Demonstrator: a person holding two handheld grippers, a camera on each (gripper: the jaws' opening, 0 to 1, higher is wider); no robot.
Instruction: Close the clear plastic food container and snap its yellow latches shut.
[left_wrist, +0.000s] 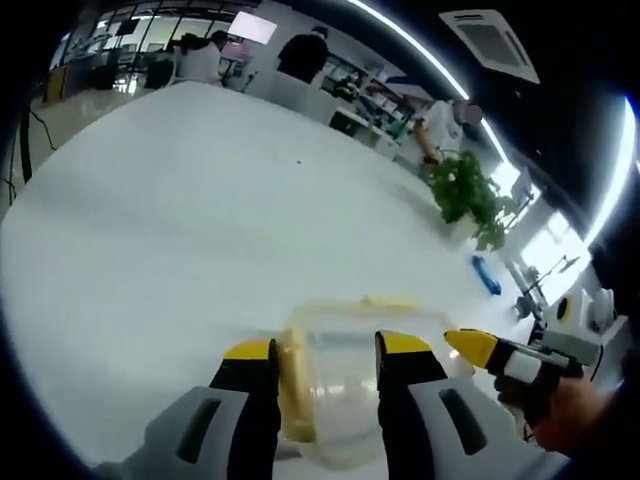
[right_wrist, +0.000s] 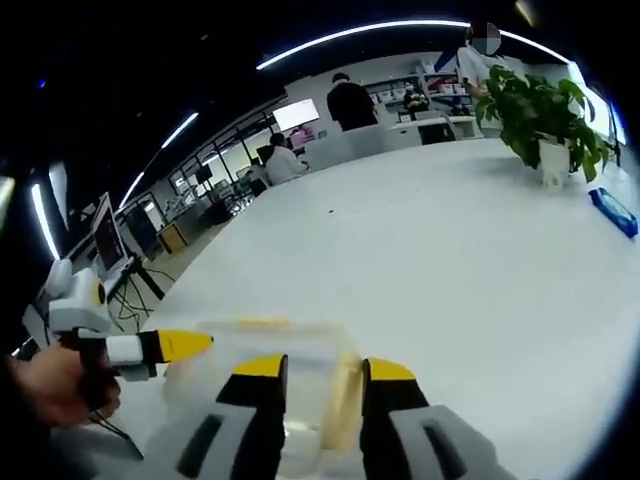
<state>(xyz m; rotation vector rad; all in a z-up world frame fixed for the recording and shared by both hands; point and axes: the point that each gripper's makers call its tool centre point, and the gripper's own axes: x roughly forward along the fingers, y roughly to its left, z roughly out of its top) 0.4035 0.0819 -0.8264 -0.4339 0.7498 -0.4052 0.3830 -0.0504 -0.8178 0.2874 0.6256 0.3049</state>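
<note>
The clear plastic food container (left_wrist: 345, 380) lies on the white table just ahead of both grippers. My left gripper (left_wrist: 328, 348) stands open. Its left jaw sits just outside the yellow latch (left_wrist: 291, 390) on one end and its right jaw sits over the lid. My right gripper (right_wrist: 325, 368) is open too, its right jaw beside the other end's yellow latch (right_wrist: 346, 400) and its left jaw over the container (right_wrist: 270, 355). The right gripper (left_wrist: 490, 350) reaches in from the right in the left gripper view, held by a hand. Coming in from the left in the right gripper view is the left gripper (right_wrist: 170, 345).
The white table (left_wrist: 200, 220) stretches wide beyond the container. A potted plant (right_wrist: 540, 115) and a blue object (right_wrist: 612, 212) stand near its far edge. Several people sit or stand at desks behind it (right_wrist: 350, 100).
</note>
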